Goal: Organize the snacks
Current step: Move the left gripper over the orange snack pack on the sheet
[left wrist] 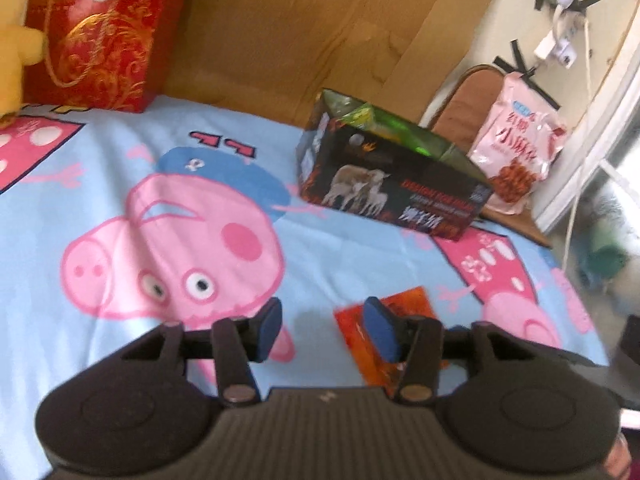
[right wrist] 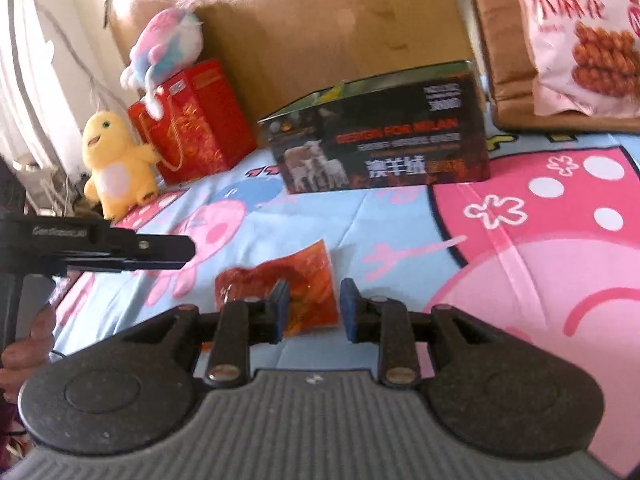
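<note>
An orange snack packet (left wrist: 404,300) (right wrist: 296,276) lies flat on the cartoon-pig bedsheet (left wrist: 120,152). My left gripper (left wrist: 326,328) is open over the sheet. Nothing is between its blue pads (left wrist: 272,326), and the packet lies just beyond its right finger. My right gripper (right wrist: 315,308) is open and low over the same packet. The packet shows behind its left finger and in the gap, and the pads are not pressing on it. A black open-top box (left wrist: 392,184) (right wrist: 380,148) with a sheep picture stands further back, with green packets (left wrist: 384,124) inside.
A pink snack bag (left wrist: 516,152) (right wrist: 580,40) leans on a brown chair (right wrist: 504,60) beyond the box. At the far end stand a red gift bag (left wrist: 96,32) (right wrist: 196,120), a yellow plush (right wrist: 116,164) and a cardboard sheet (left wrist: 320,20). A hand (right wrist: 24,352) holds the left tool.
</note>
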Motion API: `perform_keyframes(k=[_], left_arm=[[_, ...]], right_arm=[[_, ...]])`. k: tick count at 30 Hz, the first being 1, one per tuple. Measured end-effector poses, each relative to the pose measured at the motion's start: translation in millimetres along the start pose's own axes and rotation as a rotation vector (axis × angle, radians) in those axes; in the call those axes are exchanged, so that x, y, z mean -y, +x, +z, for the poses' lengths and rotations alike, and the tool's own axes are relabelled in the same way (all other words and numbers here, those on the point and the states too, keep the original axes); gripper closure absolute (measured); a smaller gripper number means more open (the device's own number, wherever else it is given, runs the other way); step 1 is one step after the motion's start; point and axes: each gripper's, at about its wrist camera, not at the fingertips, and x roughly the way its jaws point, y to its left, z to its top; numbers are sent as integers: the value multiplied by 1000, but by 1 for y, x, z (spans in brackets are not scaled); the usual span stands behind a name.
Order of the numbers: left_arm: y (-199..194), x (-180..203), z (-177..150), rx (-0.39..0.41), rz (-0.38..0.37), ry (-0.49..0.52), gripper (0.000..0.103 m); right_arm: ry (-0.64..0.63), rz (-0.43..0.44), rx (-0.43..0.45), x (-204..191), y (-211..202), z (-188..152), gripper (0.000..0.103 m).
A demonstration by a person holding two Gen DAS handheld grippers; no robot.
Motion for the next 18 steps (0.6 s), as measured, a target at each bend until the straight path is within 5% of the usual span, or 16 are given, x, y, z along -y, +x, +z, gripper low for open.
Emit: perform_keyframes(k=[7, 18], left_arm=[[-7, -6, -11, 9, 93, 19, 50], [-8, -13, -14, 31, 159, 41, 49]], right_arm=[[8, 91, -24, -17, -12, -17, 72], [163, 28, 23, 3, -16, -13, 64]])
